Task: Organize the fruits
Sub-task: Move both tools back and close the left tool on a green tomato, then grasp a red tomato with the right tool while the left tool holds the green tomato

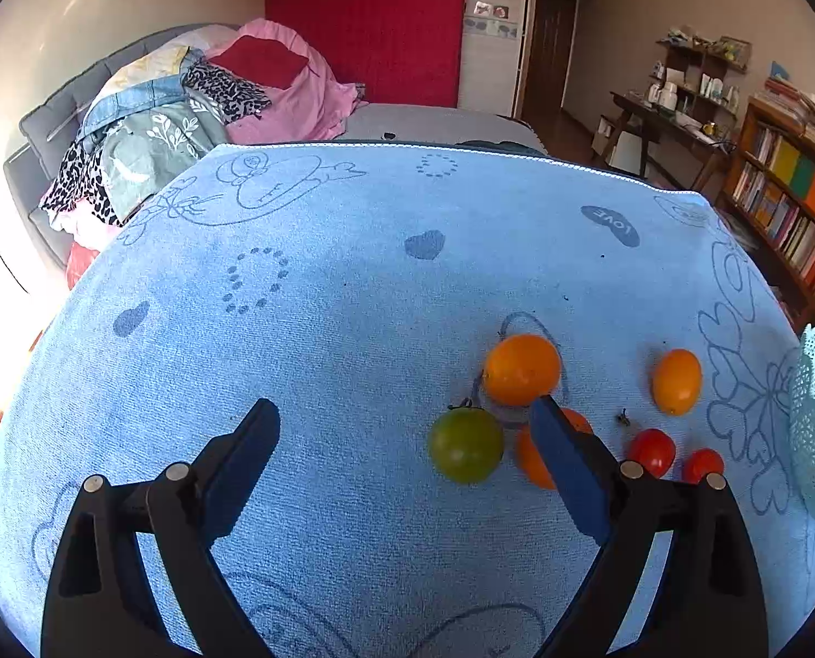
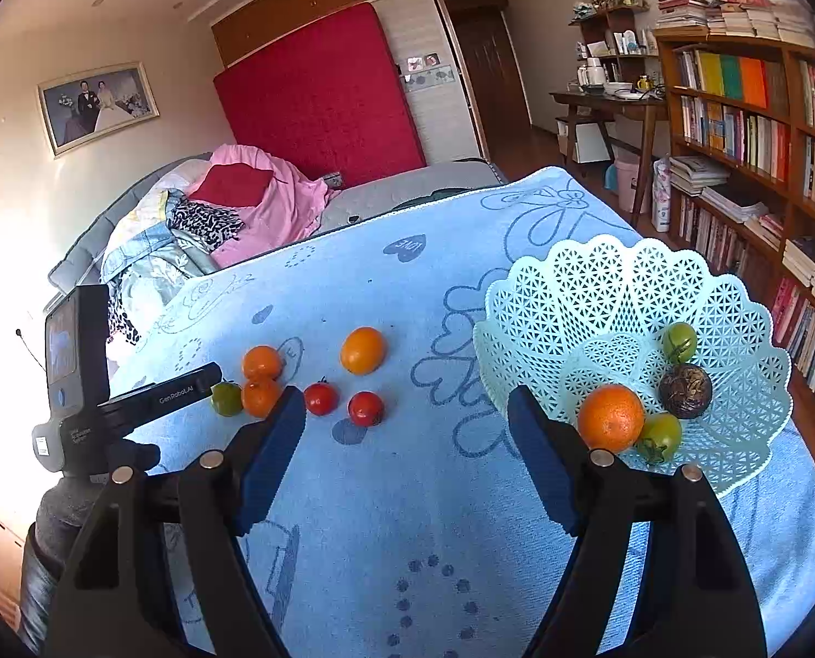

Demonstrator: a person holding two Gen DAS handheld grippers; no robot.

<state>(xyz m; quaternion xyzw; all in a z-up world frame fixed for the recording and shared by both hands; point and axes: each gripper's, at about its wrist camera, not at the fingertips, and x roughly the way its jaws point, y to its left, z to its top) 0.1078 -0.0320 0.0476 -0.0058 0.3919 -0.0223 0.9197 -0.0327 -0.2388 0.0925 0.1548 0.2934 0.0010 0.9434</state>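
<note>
- The pale green lattice basket (image 2: 736, 296) at the right of the right wrist view already holds four fruits: a big orange (image 2: 610, 418) at its near rim, a green tomato (image 2: 661, 436) beside it, a second green tomato (image 2: 680, 342) farther back, and a dark wrinkled round fruit (image 2: 685, 390) between those two
- Six fruits lie loose on the blue towel-covered bench (image 2: 407, 521), left of the basket: a green tomato (image 1: 465, 444), an orange fruit (image 1: 521, 369) behind it, another orange fruit (image 1: 533, 458) partly hidden by a tong pad, a yellow-orange oval fruit (image 1: 677, 381) set apart toward the right, and two small red tomatoes (image 1: 652, 452) (image 1: 702, 465) close together
- So by my reckoning the job is somewhat under halfway; six pieces are left to move
- Left tongs (image 1: 405, 471): jaws wide apart, holding nothing; the green tomato lies in the gap nearer the right pad, and that pad overlaps the half-hidden orange fruit in the picture, though contact cannot be told
- Right tongs (image 2: 407, 449): jaws wide apart and empty, over bare towel at centre frame, with the red tomatoes just beyond the left pad and the basket rim by the right pad
</note>
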